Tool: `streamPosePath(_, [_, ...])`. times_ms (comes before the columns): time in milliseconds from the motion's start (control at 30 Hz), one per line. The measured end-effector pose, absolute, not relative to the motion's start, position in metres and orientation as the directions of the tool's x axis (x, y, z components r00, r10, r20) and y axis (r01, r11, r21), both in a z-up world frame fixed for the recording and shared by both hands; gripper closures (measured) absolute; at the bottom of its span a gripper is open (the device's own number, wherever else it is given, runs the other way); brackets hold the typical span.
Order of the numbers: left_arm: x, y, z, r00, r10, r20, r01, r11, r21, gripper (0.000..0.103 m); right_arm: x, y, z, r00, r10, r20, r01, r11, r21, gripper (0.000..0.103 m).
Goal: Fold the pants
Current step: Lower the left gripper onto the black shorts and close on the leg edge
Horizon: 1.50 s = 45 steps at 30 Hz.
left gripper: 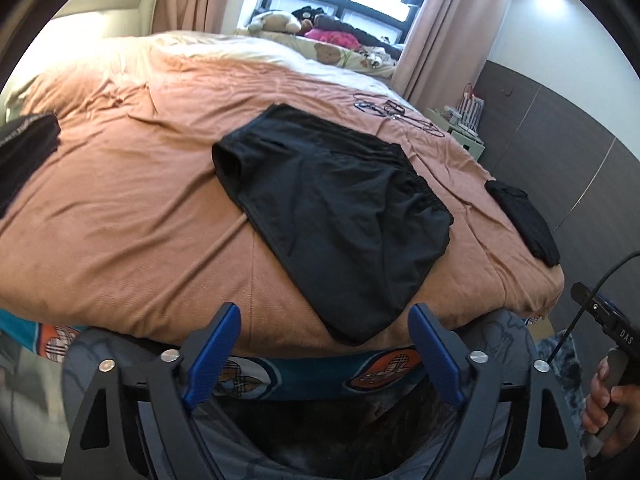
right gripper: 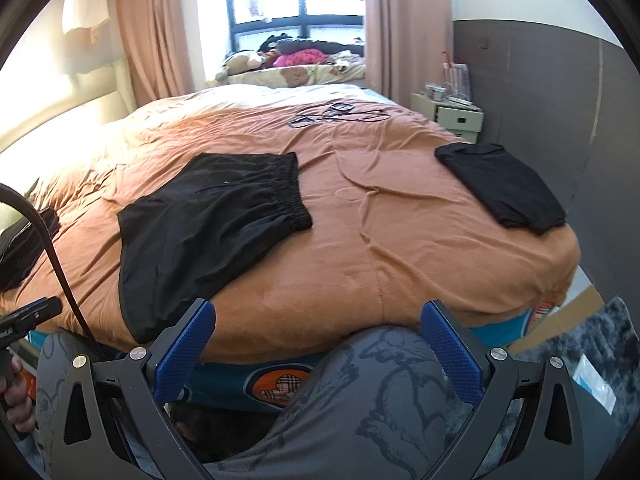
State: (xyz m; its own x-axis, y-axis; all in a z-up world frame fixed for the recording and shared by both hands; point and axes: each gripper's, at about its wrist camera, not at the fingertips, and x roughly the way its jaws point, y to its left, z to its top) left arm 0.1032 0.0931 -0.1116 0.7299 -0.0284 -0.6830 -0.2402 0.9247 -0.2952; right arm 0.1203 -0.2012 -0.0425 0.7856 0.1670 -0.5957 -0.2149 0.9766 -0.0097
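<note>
Left wrist view, right hand point(left gripper: 612, 400) visible, black shorts point(left gripper: 332, 216) ahead, both grippers' jaws released, empty.

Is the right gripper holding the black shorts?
No: the right gripper stands open and empty, short of the black shorts lying on the bed.

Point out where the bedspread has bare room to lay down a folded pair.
Bare bedspread lies between the black shorts and the folded black garment, and left of the shorts in the left wrist view. Crowded spots: cables toward the window, dark clothes at the left edge.
</note>
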Motion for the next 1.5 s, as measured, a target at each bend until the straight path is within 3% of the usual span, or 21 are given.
streamPosePath(333, [0.130,0.096,-0.138,0.684,-0.071,-0.726,-0.265,0.903,-0.338,0.022,0.150,-0.204,-0.061,0.768,0.201,-0.608,-0.270,0.963,-0.024,0.000])
streamPosePath(500, [0.141,0.096,-0.150,0.664,-0.128,-0.737,-0.263,0.882,-0.390,0.033,0.163,-0.202,-0.067,0.751,0.218,-0.623,-0.290,0.957,-0.015,0.000])
streamPosePath(1267, [0.173,0.069,-0.202,0.543,-0.323,-0.775,-0.256,0.816,-0.519,0.034,0.192,-0.222,-0.089,0.686,0.270,-0.676,-0.295,0.952,0.081,0.000])
streamPosePath(1500, [0.173,0.066,-0.197,0.590,-0.344,-0.731,-0.214,0.806,-0.552,0.034,0.190,-0.227,-0.088,0.688,0.266,-0.675,-0.275,0.957,0.097,0.000])
